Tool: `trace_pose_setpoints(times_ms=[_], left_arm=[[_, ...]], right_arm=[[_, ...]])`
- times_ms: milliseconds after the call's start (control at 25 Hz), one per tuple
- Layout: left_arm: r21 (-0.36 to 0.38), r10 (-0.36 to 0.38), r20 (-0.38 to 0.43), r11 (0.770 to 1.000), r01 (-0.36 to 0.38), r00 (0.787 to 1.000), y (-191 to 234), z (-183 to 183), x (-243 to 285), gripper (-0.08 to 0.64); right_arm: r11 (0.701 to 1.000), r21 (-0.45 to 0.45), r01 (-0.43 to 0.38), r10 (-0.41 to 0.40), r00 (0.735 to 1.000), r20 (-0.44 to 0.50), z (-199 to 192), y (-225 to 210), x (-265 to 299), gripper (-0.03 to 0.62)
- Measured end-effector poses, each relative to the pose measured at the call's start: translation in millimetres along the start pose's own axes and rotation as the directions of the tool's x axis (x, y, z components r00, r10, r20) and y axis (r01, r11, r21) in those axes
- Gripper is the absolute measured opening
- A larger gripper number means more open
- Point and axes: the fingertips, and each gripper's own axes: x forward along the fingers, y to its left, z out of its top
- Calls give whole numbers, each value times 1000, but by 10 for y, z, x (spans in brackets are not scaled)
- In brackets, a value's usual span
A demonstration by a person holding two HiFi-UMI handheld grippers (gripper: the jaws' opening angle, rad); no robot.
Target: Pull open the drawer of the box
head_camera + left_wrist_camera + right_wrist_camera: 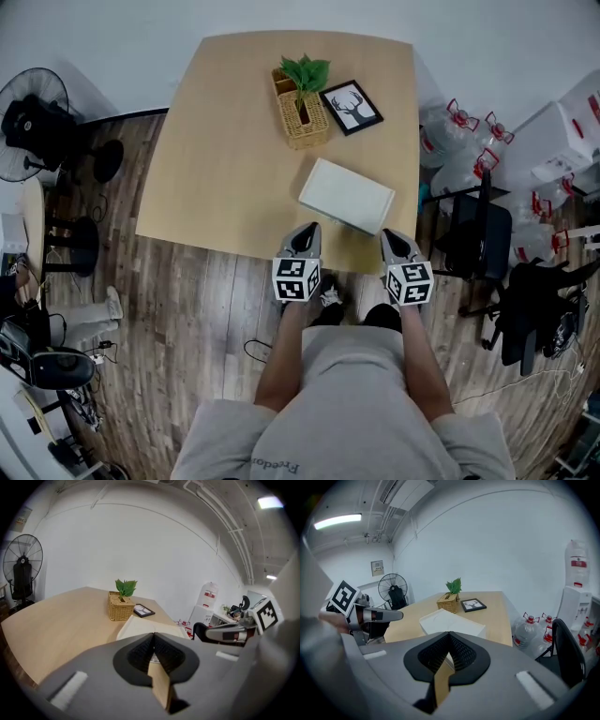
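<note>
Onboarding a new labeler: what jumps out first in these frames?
A white box lies flat near the front edge of the table. The left gripper and right gripper sit close in front of it, both shut and empty. Further back, a wicker basket with a green plant stands beside a framed deer picture.

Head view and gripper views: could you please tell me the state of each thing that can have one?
white box: closed, lying flat on the table.
left gripper: jaws together, empty, near the box.
right gripper: jaws together, empty, near the box.
wicker basket: upright, holding a green plant.
framed picture: face up beside the basket.
fan: cannot tell whether it runs.
</note>
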Motion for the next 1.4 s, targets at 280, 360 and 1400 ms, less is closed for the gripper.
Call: trace_pose_setpoints(times_ms=[280, 360, 1400], left_arm=[[-28, 46, -27, 999, -47, 999, 111, -87, 222, 54], [-45, 76, -24, 996, -77, 997, 142, -98, 275, 54], [-52, 157, -179, 984, -169, 971, 84, -650, 535, 54]], right_arm=[[997, -33, -64, 62, 997, -33, 91, -146, 344, 2], [994, -52, -101, 98, 994, -49, 110, -190, 454, 2], [844, -311, -437, 321, 876, -359, 45, -67, 1265, 2]])
